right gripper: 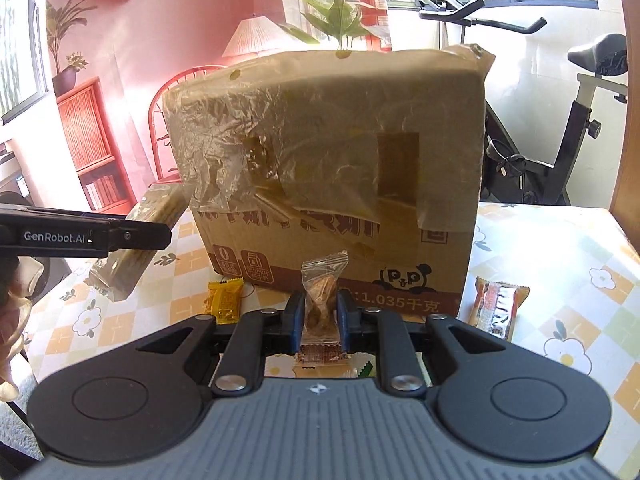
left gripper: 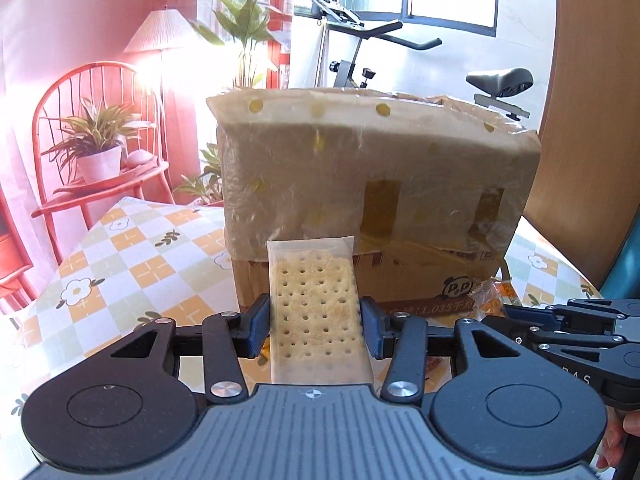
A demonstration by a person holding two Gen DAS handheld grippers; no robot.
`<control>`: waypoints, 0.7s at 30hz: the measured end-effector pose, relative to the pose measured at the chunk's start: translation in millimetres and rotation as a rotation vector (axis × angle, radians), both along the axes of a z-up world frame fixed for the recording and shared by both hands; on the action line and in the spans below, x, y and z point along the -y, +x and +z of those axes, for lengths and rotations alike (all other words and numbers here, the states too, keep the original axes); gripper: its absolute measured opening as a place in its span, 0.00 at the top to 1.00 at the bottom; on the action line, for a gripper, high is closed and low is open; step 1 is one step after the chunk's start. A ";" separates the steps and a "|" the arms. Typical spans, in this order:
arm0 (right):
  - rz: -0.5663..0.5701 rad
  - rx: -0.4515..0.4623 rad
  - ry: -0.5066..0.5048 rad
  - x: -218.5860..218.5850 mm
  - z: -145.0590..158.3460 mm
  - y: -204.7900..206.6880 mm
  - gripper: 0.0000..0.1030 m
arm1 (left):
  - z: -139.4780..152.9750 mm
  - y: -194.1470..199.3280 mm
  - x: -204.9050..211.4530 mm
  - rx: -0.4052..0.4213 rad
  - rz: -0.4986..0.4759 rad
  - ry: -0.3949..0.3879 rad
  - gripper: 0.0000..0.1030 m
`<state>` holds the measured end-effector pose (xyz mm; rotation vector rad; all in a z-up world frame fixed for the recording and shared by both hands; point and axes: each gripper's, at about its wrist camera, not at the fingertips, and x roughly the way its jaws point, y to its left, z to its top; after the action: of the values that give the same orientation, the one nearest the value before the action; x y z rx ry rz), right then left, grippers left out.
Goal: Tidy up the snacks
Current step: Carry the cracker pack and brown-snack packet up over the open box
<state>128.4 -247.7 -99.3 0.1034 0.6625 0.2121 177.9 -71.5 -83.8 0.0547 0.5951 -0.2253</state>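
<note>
My left gripper (left gripper: pixel 316 322) is shut on a wrapped cracker pack (left gripper: pixel 316 304), a pale biscuit with rows of holes, held upright in front of a tall cardboard box (left gripper: pixel 372 184) draped in plastic film. My right gripper (right gripper: pixel 319 316) is shut on a small clear-wrapped snack (right gripper: pixel 322 292), held upright before the same box (right gripper: pixel 328 160). The cracker pack also shows in the right wrist view (right gripper: pixel 132 256), at the left beside the box. The right gripper shows at the right edge of the left wrist view (left gripper: pixel 568 320).
The table has a checked flower-print cloth (left gripper: pixel 132 264). A yellow snack packet (right gripper: pixel 225 298) lies left of my right gripper and an orange packet (right gripper: pixel 498 306) lies at the right. A red chair (left gripper: pixel 96 132), plants and an exercise bike (right gripper: pixel 560 120) stand behind.
</note>
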 end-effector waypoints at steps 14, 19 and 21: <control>-0.022 0.109 -0.016 -1.0 42.3 -4.2 0.82 | 34.2 -3.5 3.1 0.119 -0.021 -0.052 0.52; -0.030 0.166 -0.015 2.3 64.5 -2.9 0.82 | 50.1 -4.1 5.4 0.169 -0.045 -0.060 0.52; -0.028 0.188 -0.022 3.5 73.7 -1.1 0.82 | 56.8 -3.0 6.1 0.188 -0.051 -0.065 0.52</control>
<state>127.3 -251.2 -25.6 0.0703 0.4763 0.1848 174.8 -77.6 -26.9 0.0281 0.3996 -0.2857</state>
